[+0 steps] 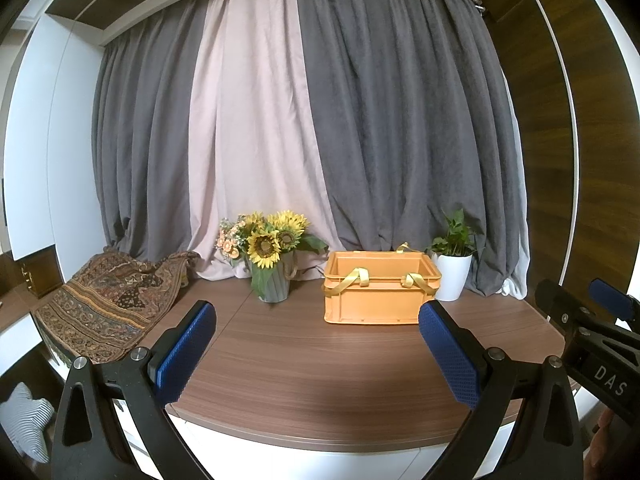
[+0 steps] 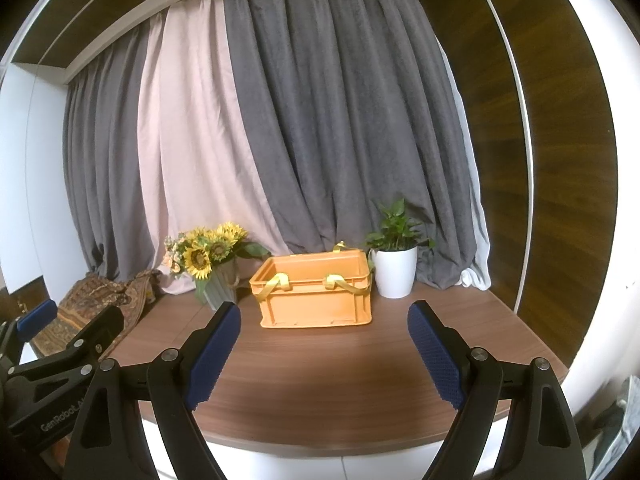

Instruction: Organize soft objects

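Both grippers' fingers wide, empty | orange crate mid-table | bare tabletop to front edge

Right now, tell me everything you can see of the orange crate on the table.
The orange crate is a rectangular, open-topped box that looks like moulded plastic, with a thick rim and ribbed side walls. It stands upright on the wooden table, between the sunflower vase on one side and the white plant pot on the other. Yellow fabric straps drape over its near rim, and another shows at the far rim. What shows of its inside looks empty; its floor is hidden. Nothing grips it.
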Demonstrator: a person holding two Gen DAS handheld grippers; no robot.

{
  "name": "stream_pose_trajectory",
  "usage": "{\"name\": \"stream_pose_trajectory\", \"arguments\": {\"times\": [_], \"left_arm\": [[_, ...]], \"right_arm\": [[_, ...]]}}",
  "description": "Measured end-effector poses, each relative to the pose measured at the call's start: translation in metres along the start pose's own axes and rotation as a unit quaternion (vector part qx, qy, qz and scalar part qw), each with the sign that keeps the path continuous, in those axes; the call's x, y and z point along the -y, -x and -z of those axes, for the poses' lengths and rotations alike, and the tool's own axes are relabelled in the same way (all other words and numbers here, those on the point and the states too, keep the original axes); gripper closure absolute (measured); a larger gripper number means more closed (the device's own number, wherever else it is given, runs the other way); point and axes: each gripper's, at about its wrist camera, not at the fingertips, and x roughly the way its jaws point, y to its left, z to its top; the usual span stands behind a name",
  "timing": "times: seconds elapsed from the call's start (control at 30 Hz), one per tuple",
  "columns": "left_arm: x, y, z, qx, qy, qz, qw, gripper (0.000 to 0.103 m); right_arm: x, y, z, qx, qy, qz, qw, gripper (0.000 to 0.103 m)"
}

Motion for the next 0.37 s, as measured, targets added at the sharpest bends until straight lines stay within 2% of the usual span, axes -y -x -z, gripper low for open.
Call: {"name": "stream_pose_trajectory", "arguments": {"times": [0.37], "left_arm": [[-0.0042,0.0016,0.0015,0.000,0.003,-0.004,1.0000,0.000]], "right_arm": [[-0.0017,-0.0013,-0.0013,0.000,0.004,-0.004,1.000,0.016]]}}
